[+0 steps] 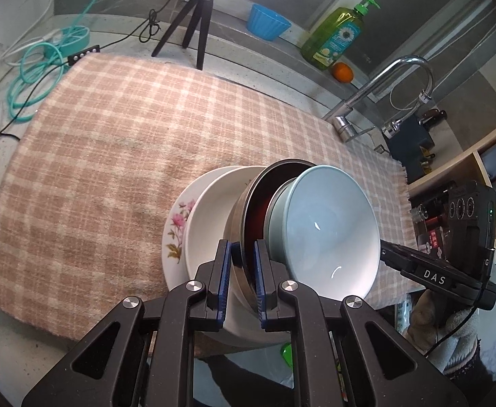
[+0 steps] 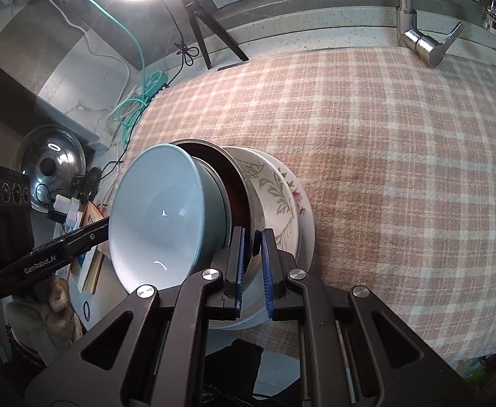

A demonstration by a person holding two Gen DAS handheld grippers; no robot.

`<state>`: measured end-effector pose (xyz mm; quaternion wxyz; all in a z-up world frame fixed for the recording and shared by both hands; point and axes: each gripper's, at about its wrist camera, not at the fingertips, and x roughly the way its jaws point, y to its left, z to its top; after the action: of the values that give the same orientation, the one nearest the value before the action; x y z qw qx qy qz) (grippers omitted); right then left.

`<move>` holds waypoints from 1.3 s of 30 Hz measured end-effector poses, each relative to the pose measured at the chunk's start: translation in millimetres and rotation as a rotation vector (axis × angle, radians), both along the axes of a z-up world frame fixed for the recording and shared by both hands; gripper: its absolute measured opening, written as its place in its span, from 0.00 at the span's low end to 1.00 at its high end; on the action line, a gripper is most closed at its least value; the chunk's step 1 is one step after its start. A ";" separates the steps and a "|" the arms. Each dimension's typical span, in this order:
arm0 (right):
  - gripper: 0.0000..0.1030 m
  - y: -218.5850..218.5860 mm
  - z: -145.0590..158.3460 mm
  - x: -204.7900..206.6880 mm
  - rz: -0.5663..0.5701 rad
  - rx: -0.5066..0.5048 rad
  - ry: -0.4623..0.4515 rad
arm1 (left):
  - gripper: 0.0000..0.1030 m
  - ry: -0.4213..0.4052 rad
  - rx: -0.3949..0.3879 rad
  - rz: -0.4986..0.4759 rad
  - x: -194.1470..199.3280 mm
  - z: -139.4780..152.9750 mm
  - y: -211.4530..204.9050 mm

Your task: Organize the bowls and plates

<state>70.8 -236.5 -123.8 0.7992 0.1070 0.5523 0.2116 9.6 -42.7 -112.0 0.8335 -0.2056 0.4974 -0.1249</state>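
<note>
While both grippers' fingers [image 1: 221, 271] [image 2: 269, 264] pinch the steel bowl's [image 1: 239, 271] thin rim, a glossy blue bowl [image 1: 326, 224] nests inside.

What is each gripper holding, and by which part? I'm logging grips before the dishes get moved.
Both grip the steel bowl by its rim, on opposite sides: left gripper, right gripper. The blue bowl sits nested inside it.

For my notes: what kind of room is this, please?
Most likely a home kitchen: a faucet, a dish soap bottle on the ledge, and stacked bowls on a checked cloth.
</note>
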 end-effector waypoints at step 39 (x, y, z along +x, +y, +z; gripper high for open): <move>0.97 -28.8 124.7 -42.8 -0.100 -0.088 -0.407 | 0.72 -0.284 0.237 0.016 -23.3 99.1 -13.8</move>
<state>27.9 -265.3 0.8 0.9076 0.0544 0.3824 0.1647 -13.7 -56.5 -12.9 0.9146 -0.0904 0.3845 -0.0865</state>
